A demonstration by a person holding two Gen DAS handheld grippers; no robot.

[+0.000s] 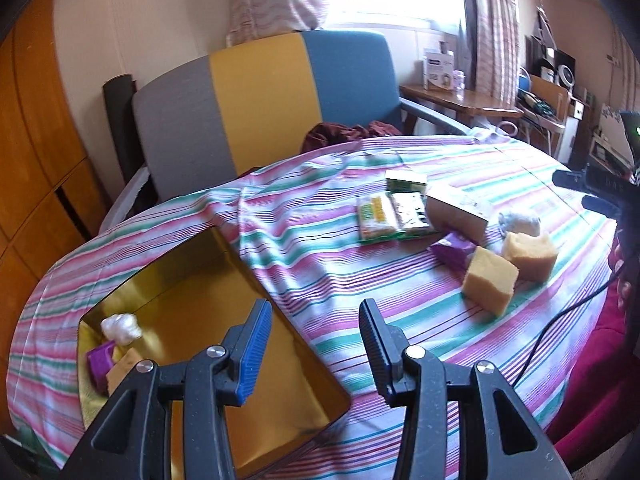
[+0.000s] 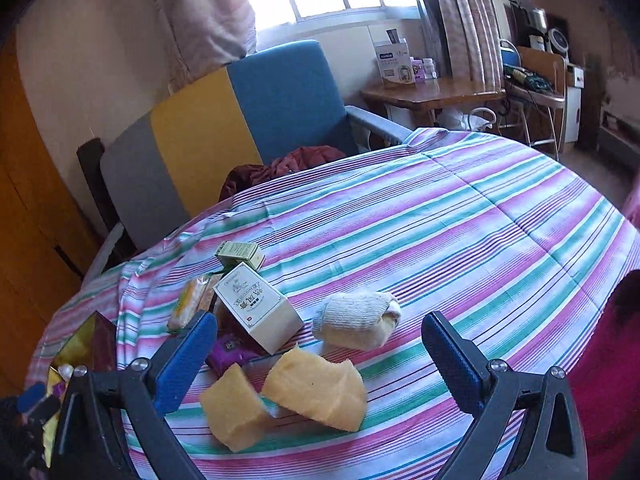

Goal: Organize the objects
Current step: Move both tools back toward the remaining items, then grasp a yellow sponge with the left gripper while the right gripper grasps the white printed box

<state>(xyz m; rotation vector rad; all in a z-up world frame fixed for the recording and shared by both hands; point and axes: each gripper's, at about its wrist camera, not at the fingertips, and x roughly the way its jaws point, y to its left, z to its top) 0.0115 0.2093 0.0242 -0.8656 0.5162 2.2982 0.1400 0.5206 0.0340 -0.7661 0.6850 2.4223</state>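
My left hand-held gripper (image 1: 316, 344) hangs with its jaws apart and nothing between them, over the near rim of the gold tin (image 1: 256, 280) that sits at the bench's left edge on the striped cloth (image 1: 400, 300). Inside the tin I see a white ball (image 1: 120, 328), a purple packet (image 1: 100, 364) and a yellow sponge piece (image 1: 124, 368) bunched in one corner. My right hand-held gripper (image 2: 320, 356) is spread wide and empty, above two sponge blocks (image 2: 316, 388) near the bench's front edge. Just beyond them lie a rolled sock (image 2: 356, 320), a white carton (image 2: 256, 308), another purple packet (image 2: 230, 354), snack packs (image 2: 188, 306) and a small green box (image 2: 240, 254).
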